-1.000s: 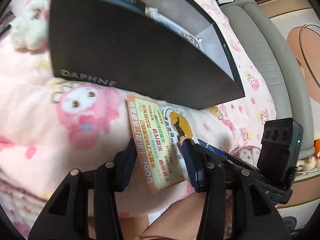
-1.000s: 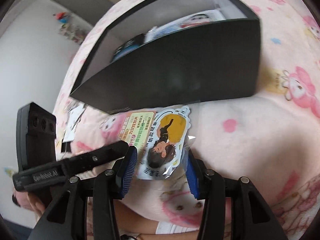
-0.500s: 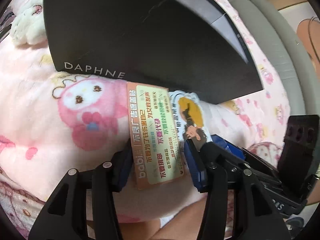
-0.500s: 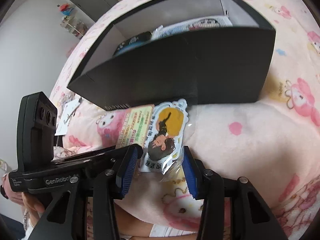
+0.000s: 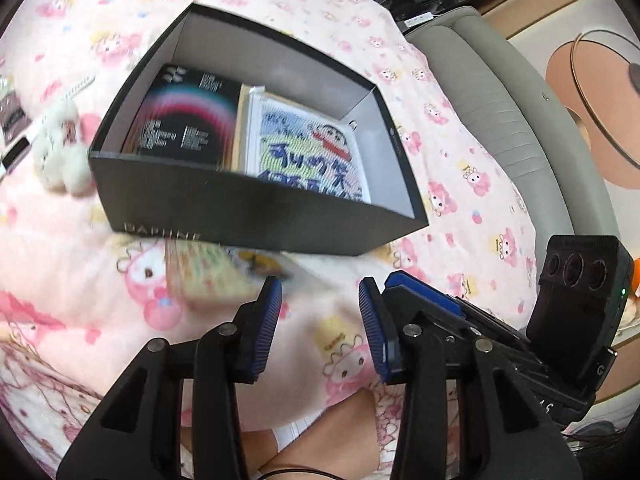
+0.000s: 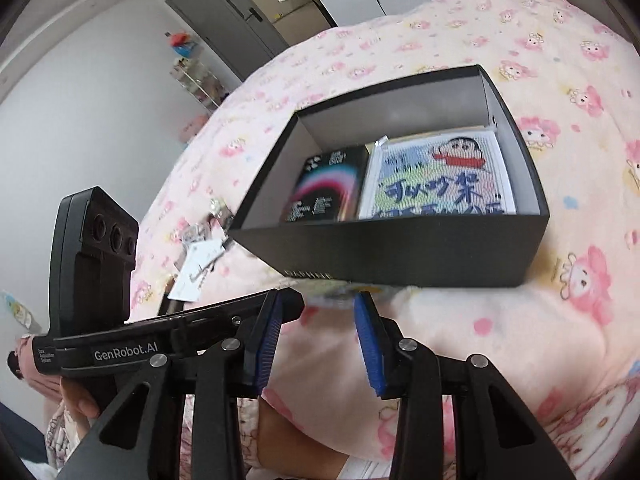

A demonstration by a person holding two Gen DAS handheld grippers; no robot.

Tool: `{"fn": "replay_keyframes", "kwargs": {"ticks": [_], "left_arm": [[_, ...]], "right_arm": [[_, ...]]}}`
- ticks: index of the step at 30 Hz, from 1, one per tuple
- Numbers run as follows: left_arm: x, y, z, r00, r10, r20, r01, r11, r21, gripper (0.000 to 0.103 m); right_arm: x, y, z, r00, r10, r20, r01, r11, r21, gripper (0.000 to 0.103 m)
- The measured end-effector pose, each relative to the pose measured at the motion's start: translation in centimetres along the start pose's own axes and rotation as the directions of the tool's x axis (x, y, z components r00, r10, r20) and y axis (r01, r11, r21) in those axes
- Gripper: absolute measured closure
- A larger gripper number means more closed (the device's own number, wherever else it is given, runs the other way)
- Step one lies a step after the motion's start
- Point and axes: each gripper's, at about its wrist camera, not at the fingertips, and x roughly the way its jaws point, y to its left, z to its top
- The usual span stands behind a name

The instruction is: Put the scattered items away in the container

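A bed covered by a pink cartoon-print blanket [image 5: 472,184] fills both views. On it sits the black box [image 5: 256,216], open at the top, its near wall marked with pale lettering. Inside, 2 flat items lie side by side on the floor of the box: a dark booklet [image 5: 180,124] with a pink arc toward the left, and a bagged cartoon picture [image 5: 308,152] with blue characters toward the right.

Just in front of the box's near wall, 2 small cards lie on the blanket, touching or overlapping each other: a green-and-orange card [image 5: 208,276] and a sticker pack [image 5: 260,266] with a yellow patch. Both are blurred, and their far edges meet the foot of the box.

The left tongs [image 5: 320,320] hover above the blanket near those cards, blue pads spread apart with nothing between them. The right tongs [image 6: 316,332] hover close beside them, likewise parted and empty, the cards showing just beyond the tips.

A white plush toy [image 5: 60,140] lies left of the box.
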Motion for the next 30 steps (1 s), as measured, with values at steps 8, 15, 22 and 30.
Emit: {"fn": "replay_keyframes", "kwargs": {"ticks": [8,15,22,30], "left_arm": [[-0.1,-2.1,1.2,1.0,0.013,0.022,-0.014,0.999,0.045,0.064],[-0.9,-4.4,5.2,0.997,0.049,0.063,-0.056,0.992,0.111,0.064],[1.0,-5.2,11.5,0.994,0.066,0.089,-0.078,0.987,0.141,0.064],[7.5,-1.0,13.8,0.991,0.127,-0.052,-0.122,0.988,0.092,0.064]], "right_arm": [[-1.0,0.1,1.5,1.0,0.007,0.026,-0.007,1.0,-0.014,0.069],[-2.3,-0.2,5.4,0.998,0.025,0.06,-0.022,0.998,-0.052,0.069],[-1.1,-2.1,12.0,0.997,0.042,0.066,-0.037,0.997,-0.075,0.069],[5.1,-6.3,13.6,0.999,0.006,-0.049,-0.007,1.0,-0.009,0.069]]}}
